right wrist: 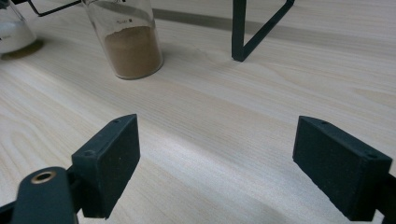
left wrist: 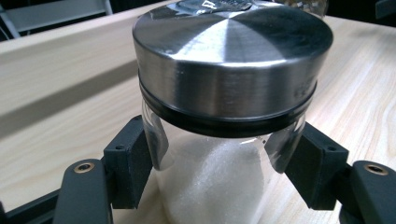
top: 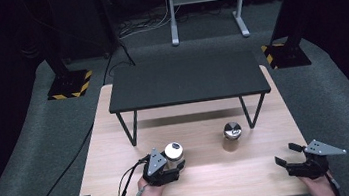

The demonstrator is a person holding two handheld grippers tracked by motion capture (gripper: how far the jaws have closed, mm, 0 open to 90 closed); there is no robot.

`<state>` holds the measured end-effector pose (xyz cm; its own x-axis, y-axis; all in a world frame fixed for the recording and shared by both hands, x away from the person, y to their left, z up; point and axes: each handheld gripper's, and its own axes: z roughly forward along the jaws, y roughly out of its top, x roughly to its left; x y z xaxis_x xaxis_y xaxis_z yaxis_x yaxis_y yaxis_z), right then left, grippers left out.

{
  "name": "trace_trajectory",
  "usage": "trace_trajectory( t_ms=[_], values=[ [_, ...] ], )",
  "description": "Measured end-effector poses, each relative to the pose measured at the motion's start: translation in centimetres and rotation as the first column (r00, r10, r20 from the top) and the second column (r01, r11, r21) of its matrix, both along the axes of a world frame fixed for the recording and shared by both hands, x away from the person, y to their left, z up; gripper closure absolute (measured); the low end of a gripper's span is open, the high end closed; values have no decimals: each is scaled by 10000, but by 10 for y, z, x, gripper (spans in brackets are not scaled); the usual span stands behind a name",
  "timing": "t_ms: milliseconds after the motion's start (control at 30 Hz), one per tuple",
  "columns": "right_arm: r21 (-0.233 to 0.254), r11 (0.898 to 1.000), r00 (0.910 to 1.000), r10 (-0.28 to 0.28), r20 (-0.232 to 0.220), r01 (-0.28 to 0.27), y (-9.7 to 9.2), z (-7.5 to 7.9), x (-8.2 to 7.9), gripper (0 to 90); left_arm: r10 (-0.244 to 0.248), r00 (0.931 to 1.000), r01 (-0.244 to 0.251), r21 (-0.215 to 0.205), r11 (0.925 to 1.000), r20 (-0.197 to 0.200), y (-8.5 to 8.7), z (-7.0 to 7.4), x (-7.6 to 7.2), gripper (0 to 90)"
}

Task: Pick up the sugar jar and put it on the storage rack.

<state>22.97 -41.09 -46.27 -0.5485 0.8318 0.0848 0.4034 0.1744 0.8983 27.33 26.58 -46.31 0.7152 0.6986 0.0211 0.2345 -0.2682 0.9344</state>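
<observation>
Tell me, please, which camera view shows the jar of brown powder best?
The right gripper view: the jar of brown powder stands near, its powder plain. The high view shows it small, mostly its lid. The left gripper view gives nothing clear of it.

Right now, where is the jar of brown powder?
In the high view, the jar of brown powder stands on the wooden table, right of centre, near the black shelf's right leg, between both grippers.

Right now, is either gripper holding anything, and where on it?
The left gripper is shut on the jar of white powder, pads on the glass sides just under its metal lid. The right gripper is open and holds nothing.
</observation>
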Motion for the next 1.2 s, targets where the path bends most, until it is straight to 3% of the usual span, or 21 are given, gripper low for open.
trace_trajectory(
  t_ms=[300,467,667,1200],
  values=[
    [-1,10000,10000,-9,-39,9,0,0,0,136,362,9992,-354,-381,9986,196,25,26,-8,307],
    [44,10000,10000,-49,-37,49,0,0,0,136,470,9972,-469,-25,9989,579,29,50,-12,306],
    [32,10000,10000,-26,-48,26,0,0,0,136,673,9951,-657,-229,9976,726,36,73,-12,306],
    [27,10000,10000,-17,-55,17,0,0,1,136,910,9927,-896,-203,9958,790,37,144,10,307]
  ],
)
